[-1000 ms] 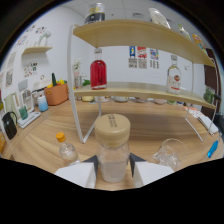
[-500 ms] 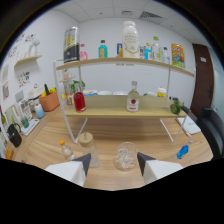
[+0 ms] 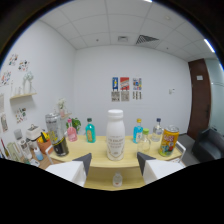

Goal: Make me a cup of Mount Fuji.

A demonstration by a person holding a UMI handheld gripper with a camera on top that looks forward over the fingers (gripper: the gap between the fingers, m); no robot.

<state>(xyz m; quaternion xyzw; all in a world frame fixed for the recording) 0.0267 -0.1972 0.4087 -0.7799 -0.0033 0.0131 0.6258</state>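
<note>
Up on the top shelf point(image 3: 100, 159) of pale wood, that's where the camera is looking, and dead ahead stands the tall white plastic bottle with a white cap point(image 3: 115, 135), upright, its long axis vertical, sitting squarely beyond the gap between the fingers. The gripper point(image 3: 114, 167) shows both white fingers spread wide with dark inner faces, nothing pressed between them; a small clear rounded object point(image 3: 117, 178) sits low between the fingers, and whether it rests on something or is carried I can't tell.

To one side of the white bottle there's a teal bottle with a dark cap point(image 3: 90, 131), a pink bottle point(image 3: 71, 133) and a tall silver and black can point(image 3: 56, 135). On the other side, a blue bottle point(image 3: 137, 131), a clear glass bottle point(image 3: 157, 132) and a yellow and red can point(image 3: 168, 141) near the shelf's end. Small posters point(image 3: 125, 89) hang on the white wall behind.

Which bottle the drink calls for isn't something the labels let me read, but my judgement is the white bottle is the candidate: it lies straight ahead on the fingers' centre line, well apart from them yet. So the coming move looks like a level push forward, fingers passing either side of the upright body, keeping clear of the neighbours close by on both flanks
</note>
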